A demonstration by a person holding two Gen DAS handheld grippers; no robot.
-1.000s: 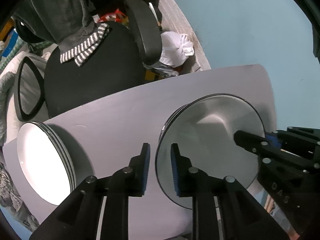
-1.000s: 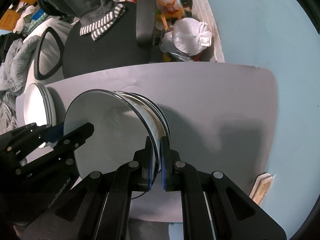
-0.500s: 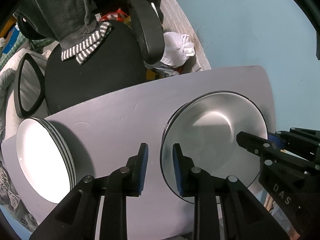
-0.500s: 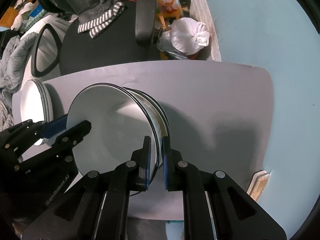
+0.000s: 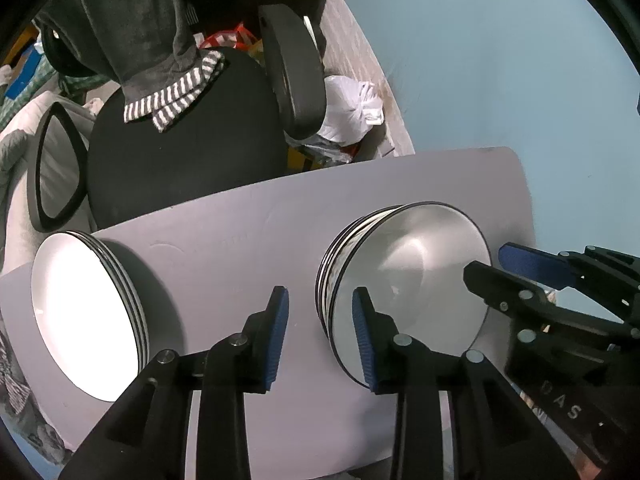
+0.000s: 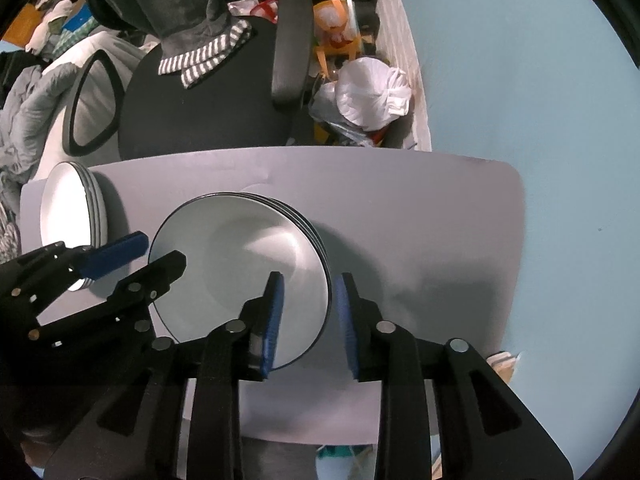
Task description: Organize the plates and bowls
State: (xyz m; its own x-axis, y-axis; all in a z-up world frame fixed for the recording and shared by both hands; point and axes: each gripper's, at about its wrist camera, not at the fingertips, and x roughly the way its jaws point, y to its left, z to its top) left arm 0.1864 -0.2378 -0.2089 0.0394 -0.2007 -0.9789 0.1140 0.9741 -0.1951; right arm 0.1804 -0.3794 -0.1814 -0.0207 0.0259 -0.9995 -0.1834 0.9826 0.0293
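Resting on a smooth, matte, pale grey table [image 6: 420, 216] with rounded corners are two stacks of round white glazed dishes, each dish edged with a thin dark line.

Item one: stack of bowls [image 6: 240, 264], glossy, deep-welled, standing at the table's middle; top bowl seated level on those under it.

Item two: stack of plates [image 5: 84, 320], flatter, brightly lit, standing at the table's left end, well apart from the bowls.

Right gripper [image 6: 308, 316]: black angular plastic with ribbed blue pads, pointing down. Its jaws have just been opening and now stand spread, straddling the right rim of the top bowl; the left pad is over the bowl's inside, the right pad outside the rim. Neither pad appears to press the rim, though the near edge is partly hidden behind the fingers.

Left gripper [image 5: 320, 332]: same build, jaws likewise just opening and now spread. It hangs at the left rim of the bowl stack, right pad just beside or over the rim, left pad over bare table; nothing pinched.

Beyond the far edge: black office chair [image 6: 208, 112] with a padded armrest, dark grey towel [image 6: 188, 4] with a striped hem draped over it, knotted white plastic bag [image 6: 372, 96], pale blue wall [image 6: 520, 80] on the right.
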